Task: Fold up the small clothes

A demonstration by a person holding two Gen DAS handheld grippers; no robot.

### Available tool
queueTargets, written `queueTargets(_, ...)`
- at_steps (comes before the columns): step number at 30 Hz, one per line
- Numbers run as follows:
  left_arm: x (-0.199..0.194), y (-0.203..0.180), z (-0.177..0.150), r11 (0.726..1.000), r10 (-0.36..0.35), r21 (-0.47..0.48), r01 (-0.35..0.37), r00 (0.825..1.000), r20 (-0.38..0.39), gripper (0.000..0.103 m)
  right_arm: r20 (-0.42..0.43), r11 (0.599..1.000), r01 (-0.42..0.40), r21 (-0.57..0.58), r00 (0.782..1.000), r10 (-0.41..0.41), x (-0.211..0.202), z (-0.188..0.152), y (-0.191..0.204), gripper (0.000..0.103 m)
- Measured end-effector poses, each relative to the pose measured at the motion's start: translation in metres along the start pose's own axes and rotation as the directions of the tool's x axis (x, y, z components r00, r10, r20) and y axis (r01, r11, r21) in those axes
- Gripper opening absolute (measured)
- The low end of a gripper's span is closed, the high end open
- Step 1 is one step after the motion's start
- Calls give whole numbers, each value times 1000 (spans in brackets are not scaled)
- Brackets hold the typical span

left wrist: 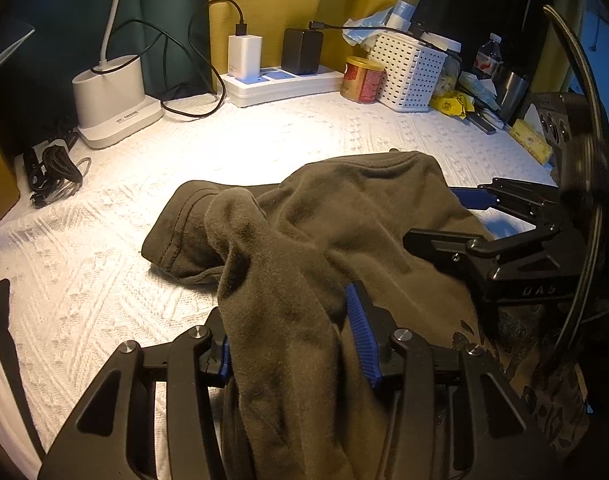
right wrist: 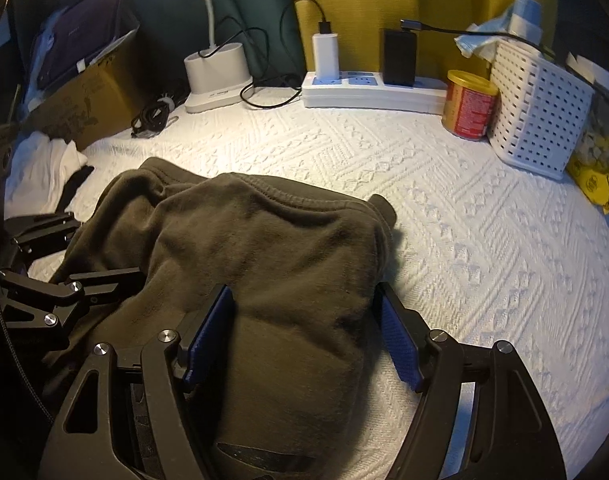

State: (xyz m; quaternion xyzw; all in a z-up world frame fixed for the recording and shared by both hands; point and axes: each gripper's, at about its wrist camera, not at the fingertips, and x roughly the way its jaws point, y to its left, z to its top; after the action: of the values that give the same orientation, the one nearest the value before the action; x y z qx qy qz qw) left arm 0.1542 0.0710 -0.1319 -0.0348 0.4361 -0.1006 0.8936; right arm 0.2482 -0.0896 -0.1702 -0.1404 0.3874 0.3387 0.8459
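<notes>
1. The left gripper [left wrist: 294, 344] tilts downward, its blue fingers [left wrist: 360, 332] grasping a bunched fold of the olive garment [left wrist: 344, 216].
2. The right gripper [right wrist: 304, 340] tilts down too, its fingers [right wrist: 398, 344] released, straddling the garment without pressing it.
3. The garment lies crumpled on the white textured surface [right wrist: 484, 240].
4. Behind stand a lamp base [left wrist: 108, 96], power strip [left wrist: 280, 84], tin [left wrist: 362, 80] and white basket [left wrist: 408, 76].

A small olive-brown knit garment [left wrist: 344, 216] lies crumpled on the white textured bedspread [left wrist: 152, 184]. One fold of it rises in a ridge, its stitched hem bunched at the far side.
</notes>
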Motion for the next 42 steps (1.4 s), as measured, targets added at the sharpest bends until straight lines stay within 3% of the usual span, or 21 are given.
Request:
queueTargets(3,0,0,0,1000,-3,0,3,1000,-2,43,-4,999,7,-32,1000,-7,2,1,8,75)
queueTargets(7,2,-3,1,1000,-25,9,25,1000,-3,31,-4,999,-13,-35,1000,13,3,2,9,71)
queueTargets(11,3,-5,2,999,-31,12,31,1000,-4,28,1,997,-47,-62,999,47,0,1,15,52)
queueTargets(13,2,-6,2,999,-30,17,30,1000,0,23,1,997,-46,-64,999,46,0,1,16,50)
queueTargets(16,0,-11,1,999,-11,40,10,1000,8,23,4,997,-45,-57,999,45,-1,1,15,41)
queueTargets(17,0,-11,2,999,-8,42,8,1000,10,23,7,997,-51,-61,999,51,-3,1,17,25)
queueTargets(18,-1,-10,2,999,-9,38,9,1000,12,22,5,996,-70,-62,997,71,-3,1,18,23)
queueTargets(42,-42,-47,-17,999,-17,30,14,996,84,21,69,997,-47,-67,996,52,-60,-23,37,18)
